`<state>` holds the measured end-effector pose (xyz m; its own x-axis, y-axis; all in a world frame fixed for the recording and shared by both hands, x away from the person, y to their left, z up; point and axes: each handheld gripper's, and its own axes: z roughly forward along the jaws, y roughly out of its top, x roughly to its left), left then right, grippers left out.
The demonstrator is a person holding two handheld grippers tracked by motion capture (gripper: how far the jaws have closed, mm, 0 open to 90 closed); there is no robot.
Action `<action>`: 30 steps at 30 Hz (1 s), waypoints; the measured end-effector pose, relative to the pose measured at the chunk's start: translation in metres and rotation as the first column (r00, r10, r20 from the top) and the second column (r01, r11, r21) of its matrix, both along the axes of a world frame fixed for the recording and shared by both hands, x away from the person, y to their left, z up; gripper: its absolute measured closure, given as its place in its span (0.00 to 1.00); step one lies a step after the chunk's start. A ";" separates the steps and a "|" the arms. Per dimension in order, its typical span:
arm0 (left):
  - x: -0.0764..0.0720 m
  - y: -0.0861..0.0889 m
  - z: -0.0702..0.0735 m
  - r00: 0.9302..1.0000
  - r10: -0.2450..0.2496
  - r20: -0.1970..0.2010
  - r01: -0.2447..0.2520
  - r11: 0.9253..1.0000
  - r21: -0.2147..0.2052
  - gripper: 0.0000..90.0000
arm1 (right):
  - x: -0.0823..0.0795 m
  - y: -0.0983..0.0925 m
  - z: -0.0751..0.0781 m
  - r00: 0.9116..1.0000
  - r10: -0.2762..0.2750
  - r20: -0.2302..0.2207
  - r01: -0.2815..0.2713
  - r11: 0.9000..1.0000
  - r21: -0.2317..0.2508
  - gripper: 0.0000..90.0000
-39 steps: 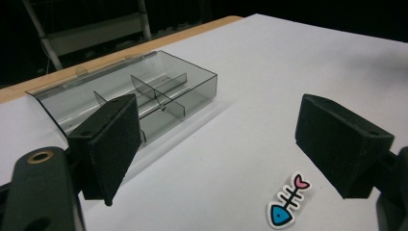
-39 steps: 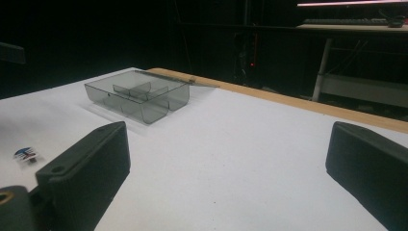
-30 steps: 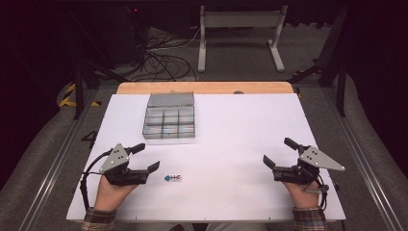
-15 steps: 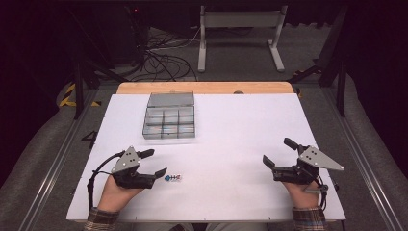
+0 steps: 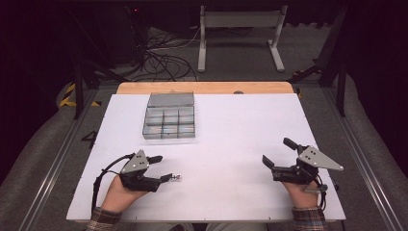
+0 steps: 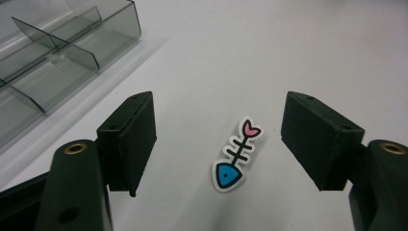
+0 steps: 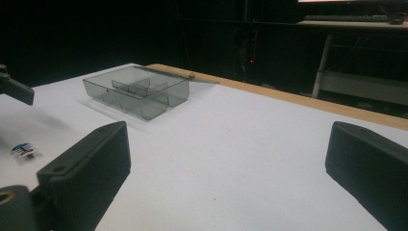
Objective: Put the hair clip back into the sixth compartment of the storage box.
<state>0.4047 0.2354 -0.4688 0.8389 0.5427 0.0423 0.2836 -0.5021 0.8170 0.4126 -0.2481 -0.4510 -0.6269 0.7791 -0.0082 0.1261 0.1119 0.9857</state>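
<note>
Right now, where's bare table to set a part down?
Widest free patch: the white table between the left gripper and right gripper. Also right of the grey divided tray. Crowded only at the fish sticker, between the left gripper's open jaws.

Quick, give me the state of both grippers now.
Left gripper: open, holding nothing, jaws on either side of the fish-bone sticker.
Right gripper: open, holding nothing, above the white table.

tray (image 5: pixel 169 122): on desk (image 5: pixel 240 125), far left | sticker (image 5: pixel 176 178): on desk, nearer than tray, between left tool (image 5: pixel 162 168) jaws | right tool (image 5: pixel 278 153): near right
</note>
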 end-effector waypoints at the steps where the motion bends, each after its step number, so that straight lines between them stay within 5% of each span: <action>1: 0.000 -0.001 -0.001 1.000 -0.005 -0.012 0.006 1.000 0.010 0.33 | 0.000 0.000 0.000 1.000 0.000 -0.001 0.000 1.000 0.001 0.03; 13: 0.006 -0.017 -0.015 0.994 -0.070 -0.089 0.075 0.996 0.052 0.41 | 0.000 0.001 0.000 1.000 0.001 -0.001 -0.001 1.000 -0.010 0.03; 30: 0.011 -0.028 -0.022 0.991 -0.085 -0.103 0.096 0.990 0.100 0.54 | 0.000 0.001 0.000 1.000 0.004 0.002 -0.004 1.000 -0.012 0.03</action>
